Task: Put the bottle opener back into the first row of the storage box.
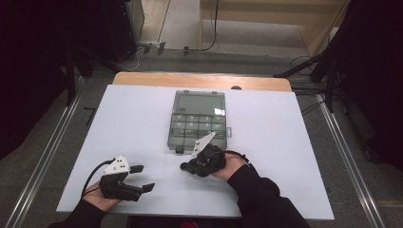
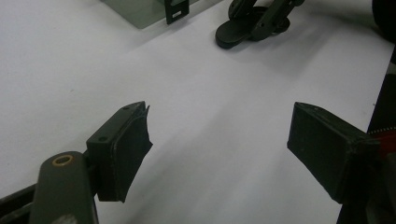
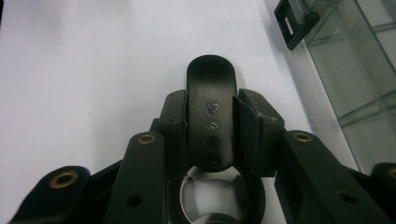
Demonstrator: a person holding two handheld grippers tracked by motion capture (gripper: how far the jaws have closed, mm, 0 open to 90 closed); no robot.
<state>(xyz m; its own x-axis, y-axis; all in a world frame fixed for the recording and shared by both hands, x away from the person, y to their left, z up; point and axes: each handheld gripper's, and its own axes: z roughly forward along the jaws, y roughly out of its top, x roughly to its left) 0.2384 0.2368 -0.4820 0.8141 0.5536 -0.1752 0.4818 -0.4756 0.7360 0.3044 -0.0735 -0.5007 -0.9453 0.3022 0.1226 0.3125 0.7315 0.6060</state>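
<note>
A black bottle opener (image 3: pixel 210 74) with a rounded handle and a metal mouth lies low over the white table, with my right gripper (image 3: pixel 212 105) shut on its handle from both sides. From above, that right gripper (image 1: pixel 189 166) sits just in front of a clear compartment box (image 1: pixel 198 119). The opener's tip (image 2: pixel 232 33) touches or nearly touches the table. My left gripper (image 1: pixel 142 178) hovers at the front left, its jaws wide open and nothing between them. Bare table shows between its pads (image 2: pixel 125 142).
The clear plastic box (image 3: pixel 359 70) lies shut in the table's middle, its black latch (image 3: pixel 293 22) facing me. The white table top (image 1: pixel 133 118) is bare to the left and right of the box. A wooden edge (image 1: pixel 199 80) runs along the far side.
</note>
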